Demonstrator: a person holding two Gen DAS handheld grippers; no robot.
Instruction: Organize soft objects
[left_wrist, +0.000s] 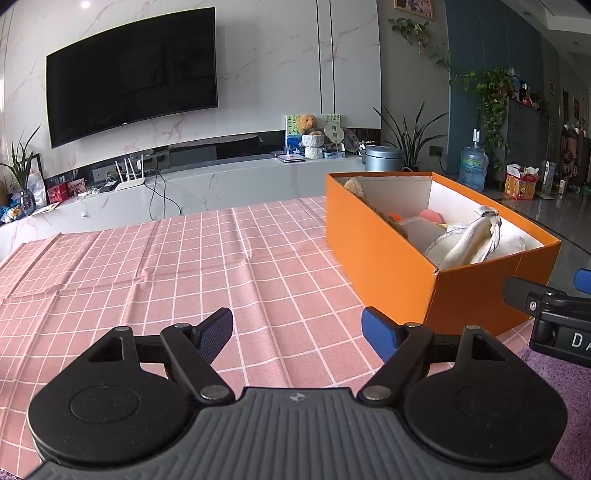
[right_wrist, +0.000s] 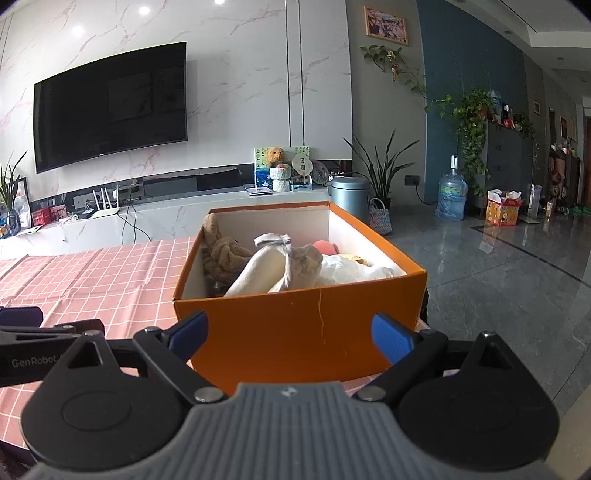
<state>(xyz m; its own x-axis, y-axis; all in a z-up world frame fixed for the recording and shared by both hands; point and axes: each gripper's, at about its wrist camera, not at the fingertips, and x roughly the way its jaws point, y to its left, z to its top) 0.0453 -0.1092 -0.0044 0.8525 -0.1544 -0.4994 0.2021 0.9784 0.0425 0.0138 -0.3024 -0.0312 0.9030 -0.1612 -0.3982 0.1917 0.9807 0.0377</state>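
An orange cardboard box stands on the pink checked tablecloth at the right. Inside lie a brown plush toy, cream socks, a white cloth and something pink. My left gripper is open over bare cloth, left of the box, with nothing between its fingers. My right gripper is open, held low in front of the box's near end wall, its blue pads apart and empty. Part of the right gripper shows at the left wrist view's right edge.
Beyond the table runs a white TV bench under a wall-mounted television. Grey tiled floor lies to the right, with a water jug, plants and a metal bin. A purple fuzzy surface shows at the lower right.
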